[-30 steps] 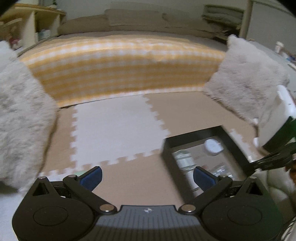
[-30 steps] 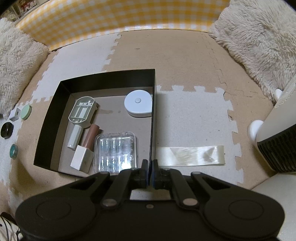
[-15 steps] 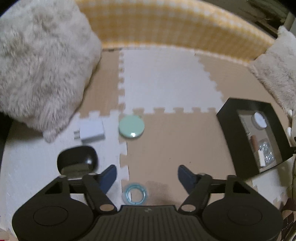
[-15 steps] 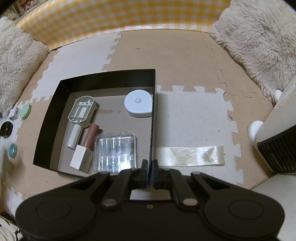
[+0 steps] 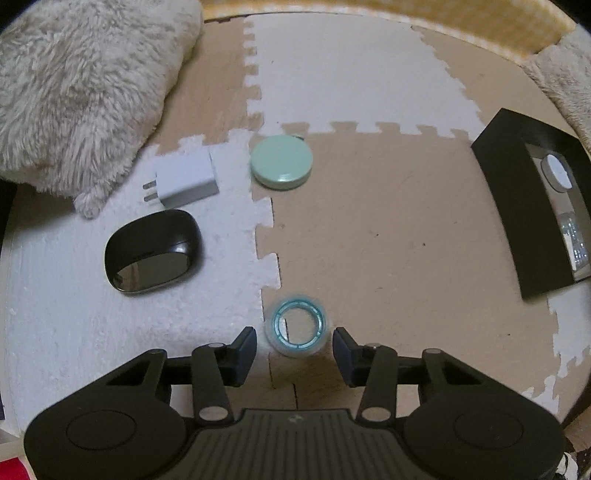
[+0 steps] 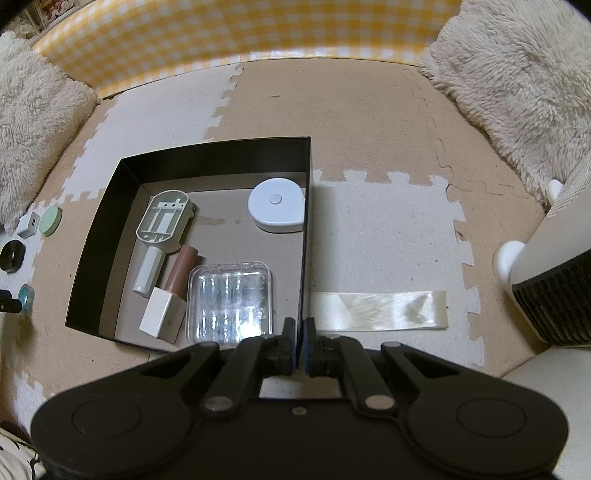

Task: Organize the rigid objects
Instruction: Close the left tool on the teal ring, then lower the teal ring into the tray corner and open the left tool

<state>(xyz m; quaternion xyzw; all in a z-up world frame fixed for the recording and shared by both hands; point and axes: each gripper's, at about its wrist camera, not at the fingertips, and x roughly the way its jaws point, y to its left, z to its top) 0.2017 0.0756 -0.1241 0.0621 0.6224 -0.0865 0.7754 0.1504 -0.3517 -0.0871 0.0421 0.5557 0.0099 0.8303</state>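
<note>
A small teal-rimmed ring [image 5: 297, 328] lies on the foam mat between the fingers of my left gripper [image 5: 294, 349]. Its jaws are closing, with a gap on each side of the ring. Further off lie a black oval case [image 5: 153, 251], a white charger plug [image 5: 184, 181] and a mint round disc [image 5: 281, 162]. The black box [image 6: 306, 166] holds a white round tape measure [image 6: 277, 205], a clear plastic case [image 6: 231, 302], a brown tube [image 6: 181, 269] and a grey handled part [image 6: 162, 218]. My right gripper [image 6: 299, 332] is shut and empty over the box's near right corner.
Fluffy cushions [image 5: 81, 81] [image 6: 517, 85] flank the mat. A yellow checked blanket [image 6: 221, 33] runs along the far side. A shiny ribbon strip [image 6: 376, 310] lies right of the box, with a white appliance [image 6: 554, 288] beyond it.
My left gripper tipped down from facing the bed to over the loose items, sank toward the teal ring and narrowed its jaws around it. The right gripper has not moved.
</note>
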